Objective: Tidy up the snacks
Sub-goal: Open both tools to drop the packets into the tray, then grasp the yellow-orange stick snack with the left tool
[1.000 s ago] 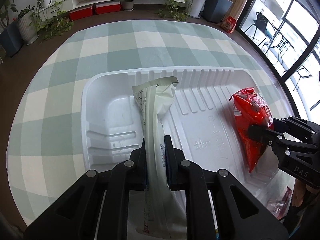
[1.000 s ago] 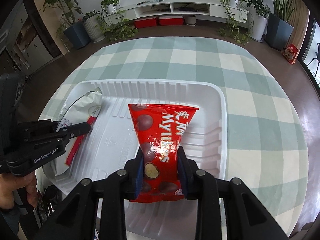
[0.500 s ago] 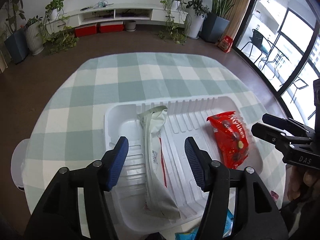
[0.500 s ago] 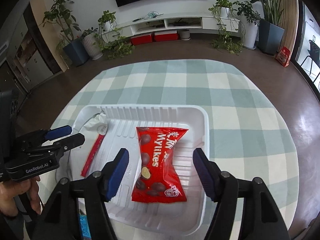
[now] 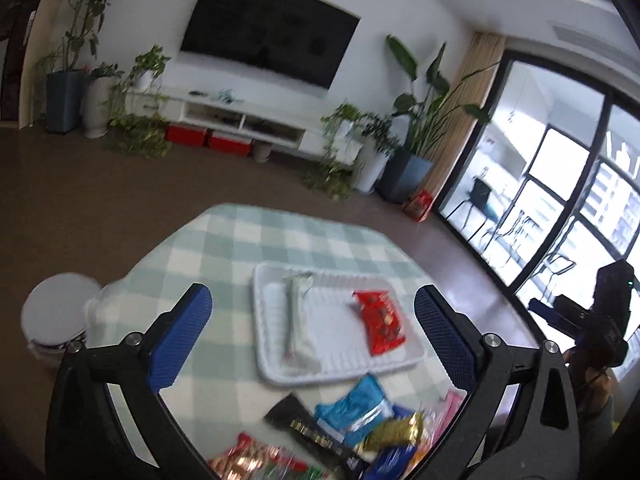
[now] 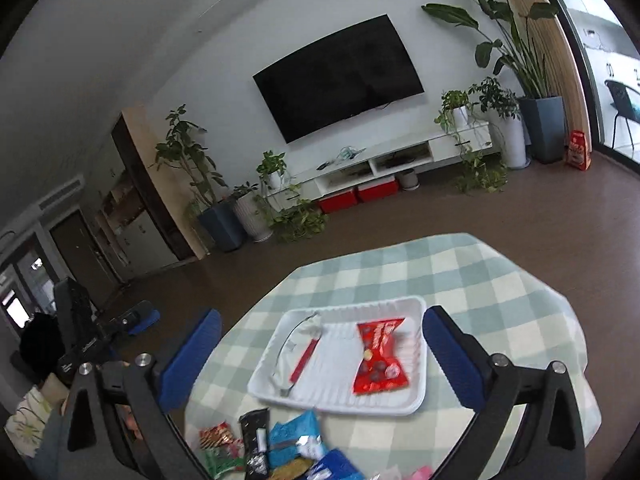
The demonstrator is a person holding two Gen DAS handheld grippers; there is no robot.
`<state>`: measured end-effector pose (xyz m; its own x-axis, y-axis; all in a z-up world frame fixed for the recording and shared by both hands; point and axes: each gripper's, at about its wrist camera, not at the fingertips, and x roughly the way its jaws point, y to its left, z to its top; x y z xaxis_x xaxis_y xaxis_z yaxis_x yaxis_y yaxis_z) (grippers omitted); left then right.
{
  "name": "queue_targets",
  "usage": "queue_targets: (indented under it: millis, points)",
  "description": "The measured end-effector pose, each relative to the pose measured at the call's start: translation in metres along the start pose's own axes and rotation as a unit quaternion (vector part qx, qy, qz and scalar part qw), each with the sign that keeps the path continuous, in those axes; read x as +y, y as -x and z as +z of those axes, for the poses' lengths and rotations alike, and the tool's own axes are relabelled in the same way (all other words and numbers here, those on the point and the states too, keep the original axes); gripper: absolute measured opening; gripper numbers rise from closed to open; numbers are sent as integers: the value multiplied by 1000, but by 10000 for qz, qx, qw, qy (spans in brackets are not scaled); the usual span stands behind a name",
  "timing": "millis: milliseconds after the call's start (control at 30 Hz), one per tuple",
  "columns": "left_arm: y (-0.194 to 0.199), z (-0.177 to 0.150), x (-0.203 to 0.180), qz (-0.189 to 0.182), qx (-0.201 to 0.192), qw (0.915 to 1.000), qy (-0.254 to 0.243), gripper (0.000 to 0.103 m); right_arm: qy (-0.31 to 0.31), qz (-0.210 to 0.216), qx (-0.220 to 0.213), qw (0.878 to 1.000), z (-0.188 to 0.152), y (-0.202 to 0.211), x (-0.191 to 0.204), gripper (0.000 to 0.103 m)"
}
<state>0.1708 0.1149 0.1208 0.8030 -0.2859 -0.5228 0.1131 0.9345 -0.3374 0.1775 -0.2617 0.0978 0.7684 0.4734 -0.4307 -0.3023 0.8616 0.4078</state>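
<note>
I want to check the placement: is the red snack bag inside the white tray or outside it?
Inside. The red snack bag lies flat on the floor of the white tray, within its rim, apart from the white packet.

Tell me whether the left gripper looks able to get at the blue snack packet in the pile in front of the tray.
Probably yes. The left gripper is empty with its jaws wide open, having just let go, and the blue snack packet lies on top of the pile below it, near the white tray, with nothing covering it.

Two packets [image 5: 298,320] [image 5: 380,322] lie apart in the tray [image 5: 340,368]; snack pile [image 5: 348,432] before it.
</note>
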Motion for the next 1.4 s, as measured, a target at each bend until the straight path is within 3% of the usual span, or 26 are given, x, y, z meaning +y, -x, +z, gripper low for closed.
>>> queue_targets:
  millis: [100, 133, 200, 267, 367, 433, 533, 600, 733, 900, 1000, 1033, 1167, 1400]
  points:
    - [41, -35, 9, 451, -379, 9982, 67, 103, -129, 77, 129, 9998, -36, 23, 3, 103]
    - [47, -47, 9, 586, -330, 9977, -23, 103, -225, 31, 173, 9996, -50, 29, 3, 103]
    - [58, -77, 10, 787, -128, 9968, -92, 103, -437, -208, 231, 9986, -77, 39, -1, 103]
    - [66, -111, 7, 737, 71, 9971, -148, 103, -820, -382, 349, 9953, -106, 45, -8, 102]
    - [72, -159, -13, 773, 201, 9947, -649, 103, -1361, -198, 622, 9885, -144, 48, -11, 96]
    - [72, -188, -33, 693, 391, 9907, -1105, 103, -1347, -225, 761, 9877, -161, 48, -1, 89]
    - [70, -224, -62, 825, 863, 9810, -1530, 103, -1193, -283, 935, 9880, -184, 47, 22, 89]
    - [67, -237, -78, 912, 919, 9763, -1736, 103, -1055, -280, 1120, 9877, -197, 40, 35, 89]
    - [58, -251, -104, 684, 890, 9700, -2157, 103, -1008, -240, 1288, 9862, -212, 29, 41, 87]
    - [31, -248, -121, -434, 1271, 9645, -2276, 103, -1332, -592, 1211, 9819, -213, 36, 17, 84]
    - [11, -248, -128, -694, 1588, 9549, -2410, 102, -1448, -778, 1144, 9797, -211, 42, 3, 84]
    - [4, -247, -130, -718, 1656, 9508, -2517, 99, -1475, -825, 1126, 9792, -211, 42, -1, 85]
    - [-31, -242, -133, -838, 2054, 9387, -2637, 65, -1466, -840, 1235, 9779, -212, 36, -6, 85]
    - [-67, -242, -138, -972, 2571, 9225, -2710, 44, -1375, -884, 1374, 9769, -214, 27, -8, 84]
